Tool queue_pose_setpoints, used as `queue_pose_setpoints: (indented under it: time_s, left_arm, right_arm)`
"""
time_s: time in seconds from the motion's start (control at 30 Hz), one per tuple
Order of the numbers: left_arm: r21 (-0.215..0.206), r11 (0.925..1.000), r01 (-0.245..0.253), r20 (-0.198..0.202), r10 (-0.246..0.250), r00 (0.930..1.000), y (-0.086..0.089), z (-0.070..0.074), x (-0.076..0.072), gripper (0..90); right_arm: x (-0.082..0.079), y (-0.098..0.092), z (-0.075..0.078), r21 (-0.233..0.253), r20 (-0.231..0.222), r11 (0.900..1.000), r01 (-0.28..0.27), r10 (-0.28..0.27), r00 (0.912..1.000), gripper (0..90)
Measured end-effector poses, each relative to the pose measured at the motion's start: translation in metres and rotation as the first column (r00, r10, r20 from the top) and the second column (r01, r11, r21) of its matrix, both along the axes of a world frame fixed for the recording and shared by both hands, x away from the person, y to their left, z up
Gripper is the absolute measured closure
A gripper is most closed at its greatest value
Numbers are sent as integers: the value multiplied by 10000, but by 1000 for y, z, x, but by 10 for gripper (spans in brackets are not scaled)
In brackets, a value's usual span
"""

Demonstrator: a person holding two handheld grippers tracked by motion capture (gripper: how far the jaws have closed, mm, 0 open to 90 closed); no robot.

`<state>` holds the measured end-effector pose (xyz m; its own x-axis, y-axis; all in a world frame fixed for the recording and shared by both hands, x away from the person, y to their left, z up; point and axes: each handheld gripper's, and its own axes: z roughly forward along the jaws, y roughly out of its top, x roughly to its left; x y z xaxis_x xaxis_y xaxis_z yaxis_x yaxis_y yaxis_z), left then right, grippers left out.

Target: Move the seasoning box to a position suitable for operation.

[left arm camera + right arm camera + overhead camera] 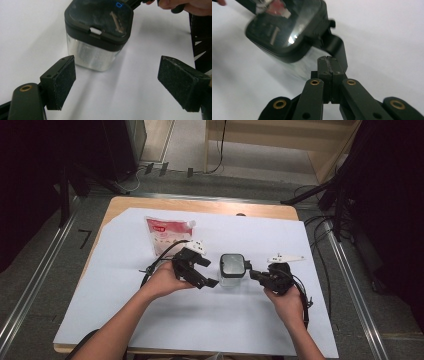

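Note:
A clear square jar [231, 276] with a black lid [232, 263] stands upright in the middle of the white sheet. My left gripper [209, 271] is open just left of the jar, and nothing lies between its pads. In the left gripper view the jar [95, 53] stands a short way beyond the open jaws of that gripper [130, 85]. My right gripper [252, 274] is shut, with its tips at the jar's right side. In the right gripper view the closed tips [327, 60] rest against a black flap [338, 47] that hangs off the lid [287, 32].
A red and white pouch [167, 236] lies flat behind the left gripper. The white sheet [200, 320] covers most of the wooden table [150, 202]. Cables and dark stands surround the table on the floor.

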<state>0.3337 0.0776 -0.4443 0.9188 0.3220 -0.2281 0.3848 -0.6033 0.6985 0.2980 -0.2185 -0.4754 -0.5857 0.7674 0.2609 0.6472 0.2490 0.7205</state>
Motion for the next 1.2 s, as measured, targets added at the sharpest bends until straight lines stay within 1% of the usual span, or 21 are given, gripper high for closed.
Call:
queue_pose_setpoints:
  time_s: [0.1,0.13,0.23,0.27,0.33,0.43,0.53,0.57,0.6,0.67,0.73,0.77,0.8,0.83,0.87,0.9,0.97,1.0,1.07,1.13,1.2]
  left_arm:
    - [-116,9999,-28,-141,26,9999,-2,1,6,160]
    - [-87,10000,-9,-205,7,9998,-3,1,9,160]
    - [-29,9999,131,-193,-132,9997,-4,0,13,155]
    - [-25,9999,146,-321,-147,9994,-6,0,17,151]
    - [24,9996,272,-368,-271,9990,-9,1,22,151]
    - [-166,9991,388,-276,-393,9988,-11,4,26,146]
    - [102,9989,454,157,-455,9988,-13,5,27,146]
    - [123,9988,475,271,-479,9985,-12,5,27,146]
    - [141,9992,384,327,-389,9987,-12,4,27,145]
    - [115,9991,407,238,-410,9989,-11,2,29,140]
    - [-27,9983,590,-280,-590,9979,-12,0,30,121]
    - [-27,9983,590,-280,-590,9979,-12,0,30,97]
    - [163,9983,553,-164,-551,9983,-14,-3,30,77]
    - [201,9986,499,-121,-497,9987,-16,-5,29,67]
    - [392,9983,420,135,-426,9990,-18,-5,28,38]
    - [411,9983,419,204,-428,9989,-19,-7,27,29]
    - [372,9980,507,158,-514,9986,-22,-10,27,29]
    - [449,9973,583,79,-587,9982,-23,-11,27,29]
    - [532,9968,603,123,-610,9981,-28,-14,27,29]
    - [545,9970,554,174,-565,9983,-30,-17,28,29]
    - [550,9965,622,58,-626,9980,-32,-20,30,35]
  right_arm:
    - [2,-2,9,-65,109,9999,-119,119,9999,900]
    - [3,-3,11,-120,212,9998,-147,150,9997,900]
    - [6,-5,14,-151,207,9998,-105,108,9997,900]
    - [13,-8,15,-185,210,9998,2,2,9998,900]
    - [18,-10,15,-220,225,9997,91,-86,9997,900]
    - [29,-12,13,-298,140,9994,198,-194,9997,900]
    - [33,-14,9,-177,50,9994,281,-280,9996,900]
    - [33,-13,7,-195,-52,9993,329,-330,9994,900]
    - [34,-14,6,-281,4,9992,285,-285,9996,900]
    - [33,-14,5,-217,-98,9993,319,-322,9994,900]
    - [33,-13,5,-144,-146,9994,323,-325,9994,900]
    - [33,-13,4,-177,-98,9995,272,-274,9996,900]
    - [32,-12,4,-215,-82,9995,235,-237,9997,900]
    - [32,-11,4,-224,-65,9995,232,-234,9997,900]
    - [32,-10,4,-230,-83,9996,182,-184,9998,900]
    - [31,-9,4,-260,-136,9995,187,-191,9997,900]
    - [29,-6,3,-348,-97,9993,135,-138,9999,900]
    - [28,-5,3,-351,-112,9993,133,-137,9998,900]
    - [27,-3,2,-489,-46,9986,175,-178,9998,900]
    - [27,-4,1,-443,-62,9989,147,-150,9999,900]
    - [27,-4,1,-389,-33,9990,204,-205,9998,900]
